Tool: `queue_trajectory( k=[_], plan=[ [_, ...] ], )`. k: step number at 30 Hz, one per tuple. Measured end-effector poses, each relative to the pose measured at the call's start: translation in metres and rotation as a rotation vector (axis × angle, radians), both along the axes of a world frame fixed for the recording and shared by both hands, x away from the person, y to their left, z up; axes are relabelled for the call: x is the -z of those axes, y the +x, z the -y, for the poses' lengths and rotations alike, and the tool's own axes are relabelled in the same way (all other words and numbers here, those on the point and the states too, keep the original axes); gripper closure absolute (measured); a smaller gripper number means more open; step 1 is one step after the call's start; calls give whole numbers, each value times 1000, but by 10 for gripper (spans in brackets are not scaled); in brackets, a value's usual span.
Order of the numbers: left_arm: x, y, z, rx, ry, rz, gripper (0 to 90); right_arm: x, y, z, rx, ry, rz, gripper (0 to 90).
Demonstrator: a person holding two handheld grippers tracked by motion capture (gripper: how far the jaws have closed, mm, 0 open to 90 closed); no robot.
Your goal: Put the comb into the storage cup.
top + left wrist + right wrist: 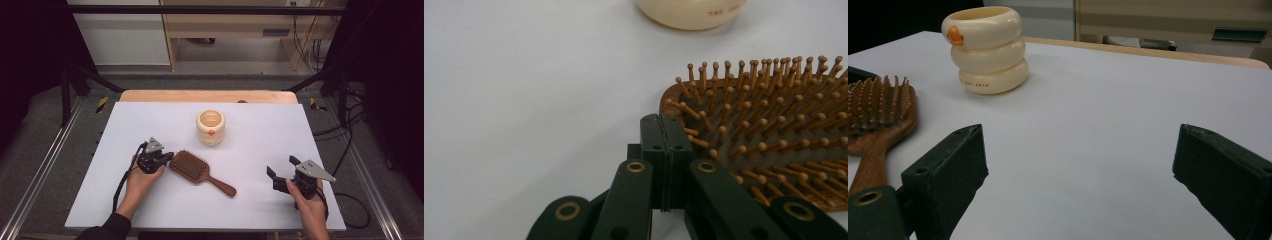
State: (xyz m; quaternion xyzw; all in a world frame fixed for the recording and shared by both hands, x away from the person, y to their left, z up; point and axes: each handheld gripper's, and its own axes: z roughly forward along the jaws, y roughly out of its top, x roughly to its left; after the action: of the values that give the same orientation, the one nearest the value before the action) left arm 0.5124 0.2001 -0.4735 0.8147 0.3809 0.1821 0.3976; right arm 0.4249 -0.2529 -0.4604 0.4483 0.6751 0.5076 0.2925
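Wooden hairbrush (202,172), one, and one cream cup (210,127) lie on the surface (260,130); left hand-held gripper (167,158) closed empty, right hand-held gripper (281,169) spread wide.

Even overhead light, white table (150,200) bright, surroundings dark. Soft short shadows under the hairbrush (192,167). Left gripper view blurs the far cup (689,12). No glare.

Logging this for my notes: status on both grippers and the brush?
Left gripper shut, at hairbrush head. Right gripper open, empty. Cream holder stands apart.
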Motion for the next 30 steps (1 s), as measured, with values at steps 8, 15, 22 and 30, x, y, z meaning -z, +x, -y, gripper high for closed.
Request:
queue_trajectory(
  k=[8, 15, 22, 30],
  plan=[
    [-1, -8, 19, 41, 12, 9, 900, -1, -1, -2, -4, 5, -7, 72],
    [-1, -15, 30, 67, 6, 5, 900, -1, -1, -3, -14, 14, -15, 71],
    [0, -22, 44, 101, 13, 8, 900, -2, -1, -5, -23, 26, -25, 70],
    [0, -31, 60, 145, 23, 13, 900, -2, -2, -6, -29, 30, -31, 69]
  ],
)
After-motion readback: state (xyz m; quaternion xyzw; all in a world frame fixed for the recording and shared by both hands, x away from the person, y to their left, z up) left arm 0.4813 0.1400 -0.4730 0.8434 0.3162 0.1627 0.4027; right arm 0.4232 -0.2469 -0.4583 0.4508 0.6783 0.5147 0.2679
